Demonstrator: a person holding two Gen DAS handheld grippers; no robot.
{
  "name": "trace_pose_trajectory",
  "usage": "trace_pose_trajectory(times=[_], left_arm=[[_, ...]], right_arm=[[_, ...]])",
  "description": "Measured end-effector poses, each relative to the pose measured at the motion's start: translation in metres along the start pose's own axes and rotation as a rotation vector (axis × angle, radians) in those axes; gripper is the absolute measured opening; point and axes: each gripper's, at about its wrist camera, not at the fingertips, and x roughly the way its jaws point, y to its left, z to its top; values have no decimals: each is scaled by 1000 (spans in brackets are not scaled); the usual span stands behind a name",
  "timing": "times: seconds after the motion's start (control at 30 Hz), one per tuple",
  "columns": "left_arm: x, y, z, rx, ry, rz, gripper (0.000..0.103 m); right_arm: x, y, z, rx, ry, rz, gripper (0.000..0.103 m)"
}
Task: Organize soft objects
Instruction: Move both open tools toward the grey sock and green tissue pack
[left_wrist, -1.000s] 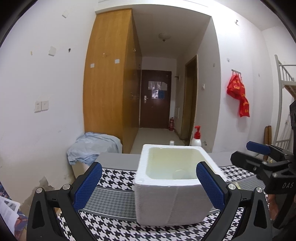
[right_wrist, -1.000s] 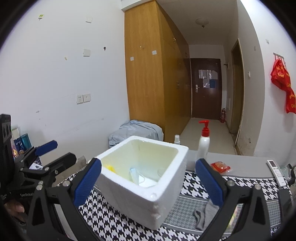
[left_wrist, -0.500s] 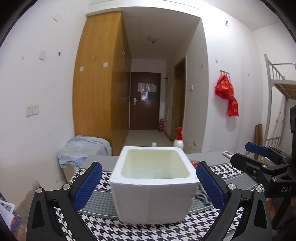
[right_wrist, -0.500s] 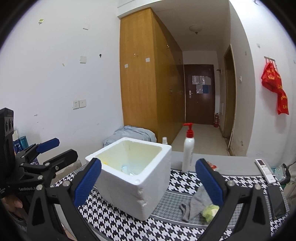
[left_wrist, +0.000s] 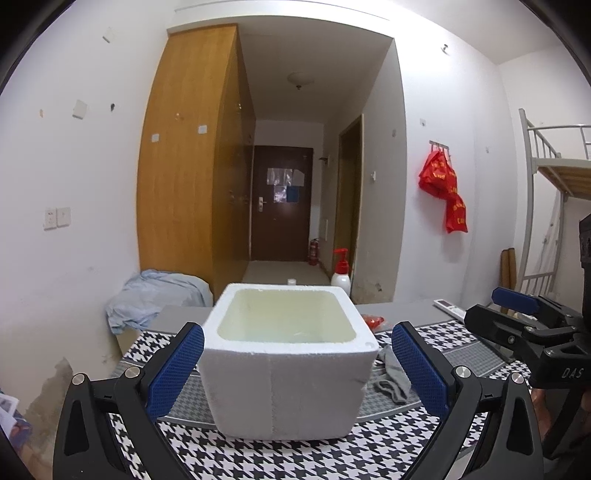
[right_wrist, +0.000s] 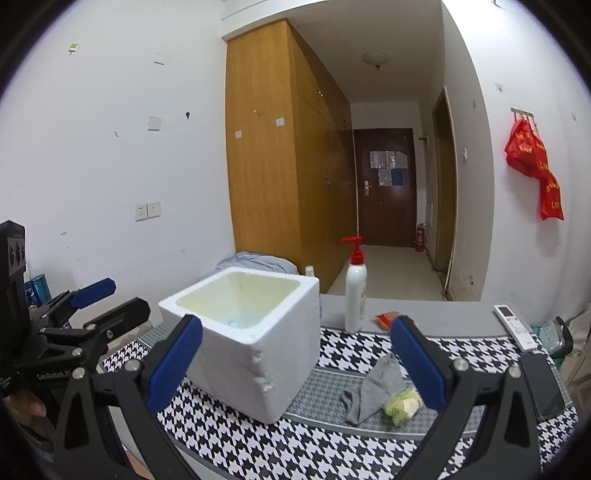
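Observation:
A white foam box (left_wrist: 288, 363) (right_wrist: 245, 341) stands open-topped on the houndstooth tablecloth (right_wrist: 332, 446). My left gripper (left_wrist: 295, 373) is open in front of it, its blue pads level with the box's sides, nothing held. A grey sock (right_wrist: 371, 387) (left_wrist: 393, 376) lies crumpled to the right of the box, with a small yellow-green soft toy (right_wrist: 402, 404) beside it. My right gripper (right_wrist: 295, 373) is open and empty, raised in front of the box and sock. A pale blue item (right_wrist: 238, 322) shows inside the box.
A white pump bottle (right_wrist: 355, 291) with a red top stands behind the box, a red packet (right_wrist: 386, 318) next to it. A remote (right_wrist: 515, 326) and a dark phone (right_wrist: 543, 384) lie at the table's right edge. A blue cloth heap (left_wrist: 155, 301) sits at back left.
Both grippers have pulled back and risen, so the box looks smaller and farther. The sock and toy have come into the right wrist view. Both stay open.

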Motion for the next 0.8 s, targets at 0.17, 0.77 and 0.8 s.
trace_pose_trajectory(times=[0.17,0.77,0.8], left_arm=[[5,0,-7,-18,23,-30,102],[13,-7,-31,-16,70,-47,102],[13,-7,-32,-15,70,-48,102]], right_arm=[[-4,-5,-13,18,19,-12,103],[-7,-14,-39,48,66,-36,103],[-7,-14,-40,47,69,-37,103]])
